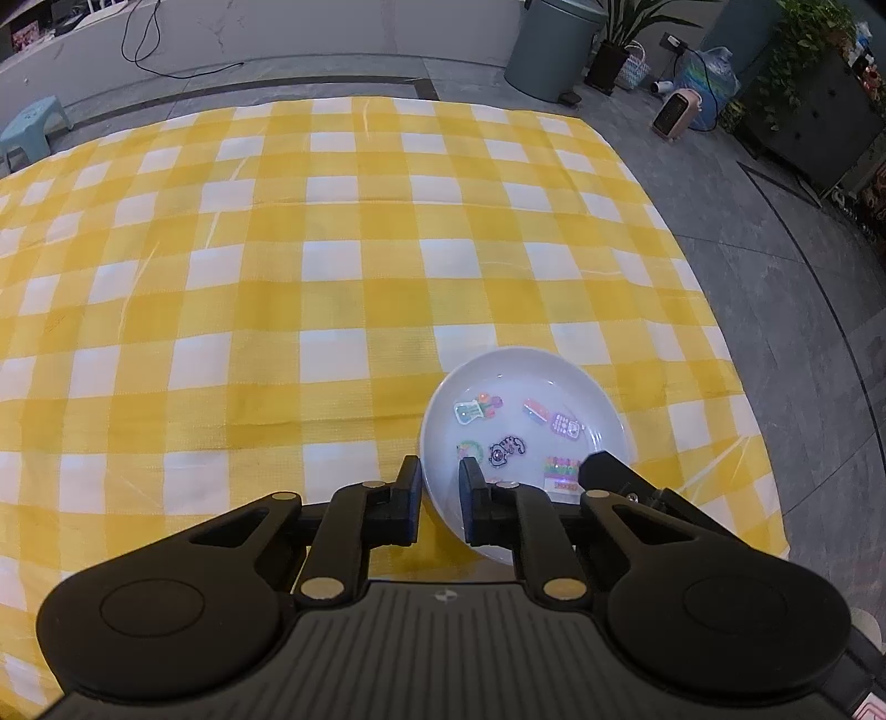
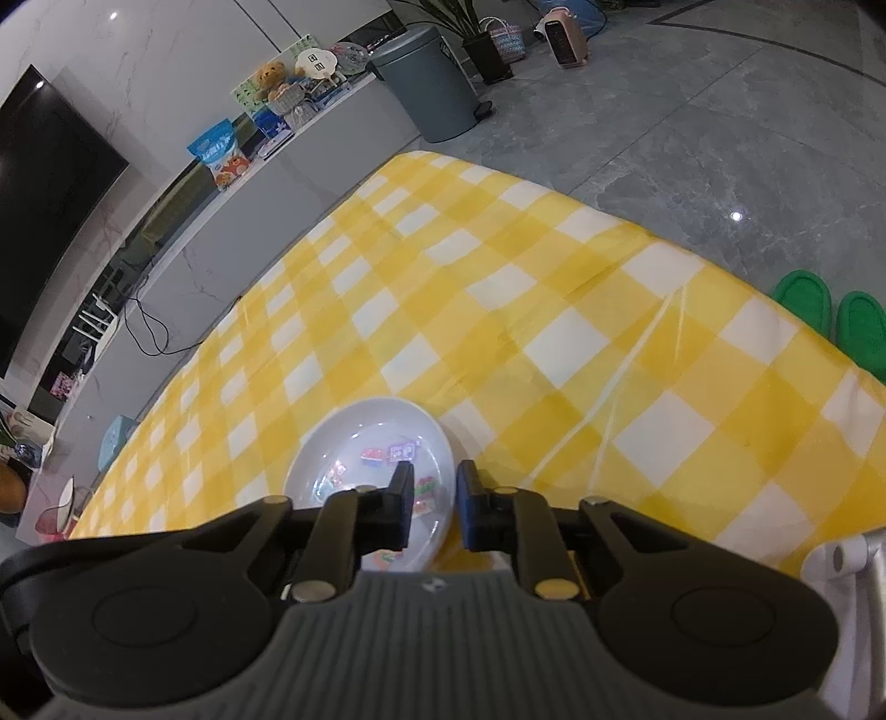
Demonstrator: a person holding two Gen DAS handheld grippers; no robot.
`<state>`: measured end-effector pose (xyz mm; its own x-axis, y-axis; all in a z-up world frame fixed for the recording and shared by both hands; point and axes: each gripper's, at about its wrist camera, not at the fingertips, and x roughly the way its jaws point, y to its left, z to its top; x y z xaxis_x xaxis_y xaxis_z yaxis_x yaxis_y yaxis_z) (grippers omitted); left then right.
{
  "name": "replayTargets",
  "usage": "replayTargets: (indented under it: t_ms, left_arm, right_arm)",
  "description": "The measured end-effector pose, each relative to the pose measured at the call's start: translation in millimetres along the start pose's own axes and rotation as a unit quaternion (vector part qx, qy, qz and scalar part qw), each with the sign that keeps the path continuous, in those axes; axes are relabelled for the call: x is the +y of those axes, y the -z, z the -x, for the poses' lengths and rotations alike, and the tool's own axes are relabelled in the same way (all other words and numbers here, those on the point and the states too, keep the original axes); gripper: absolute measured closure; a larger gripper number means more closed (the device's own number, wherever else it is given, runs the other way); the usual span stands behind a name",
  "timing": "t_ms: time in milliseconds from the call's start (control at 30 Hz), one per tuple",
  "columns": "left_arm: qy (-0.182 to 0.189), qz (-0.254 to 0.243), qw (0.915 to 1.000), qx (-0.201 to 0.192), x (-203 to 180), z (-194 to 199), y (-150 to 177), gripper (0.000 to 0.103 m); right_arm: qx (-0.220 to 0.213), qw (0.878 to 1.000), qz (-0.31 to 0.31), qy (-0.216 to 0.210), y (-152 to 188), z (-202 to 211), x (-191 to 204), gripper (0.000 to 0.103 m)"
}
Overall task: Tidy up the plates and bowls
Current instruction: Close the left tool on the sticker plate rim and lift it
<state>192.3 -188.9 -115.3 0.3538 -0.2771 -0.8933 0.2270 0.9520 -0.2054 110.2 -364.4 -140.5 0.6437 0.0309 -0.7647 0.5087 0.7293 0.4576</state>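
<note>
A white plate [image 1: 526, 382] with several colourful stickers inside lies on the yellow-and-white checked cloth [image 1: 332, 249], near its right front corner. My left gripper [image 1: 440, 471] is shut on the plate's left rim, one finger outside and one inside. My right gripper [image 2: 434, 476] is shut on the opposite rim of the same plate [image 2: 360, 437], again with one finger on each side. In the left wrist view a black finger [image 1: 606, 471] of the right gripper shows at the plate's right edge. No bowl is in view.
The cloth's right edge [image 1: 720, 343] drops to grey floor tiles. Beyond the cloth stand a grey bin [image 1: 548, 50], a pink heater [image 1: 673, 113] and a blue stool [image 1: 30, 124]. Green slippers [image 2: 830, 315] lie beside the cloth, and a white frame [image 2: 847, 554] is at lower right.
</note>
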Motion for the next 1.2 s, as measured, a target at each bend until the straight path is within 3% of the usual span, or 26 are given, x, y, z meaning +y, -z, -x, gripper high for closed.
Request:
replayTargets:
  t_ms: [133,433,1200]
  left_arm:
    - [-0.002,0.004,1.0,0.001,2,1,1,0.094]
    - [0.0,0.016,0.9999,0.004,8,9,4,0.095]
    - [0.004,0.004,0.9999,-0.013,10,58,34,0.095]
  right_arm:
    - [0.006,1.0,-0.004,0.005,0,1,-2,0.099]
    - [0.01,1.0,-0.009,-0.002,3,9,-1,0.102]
    - [0.005,0.999,-0.024,-0.023,28,55,4,0.103]
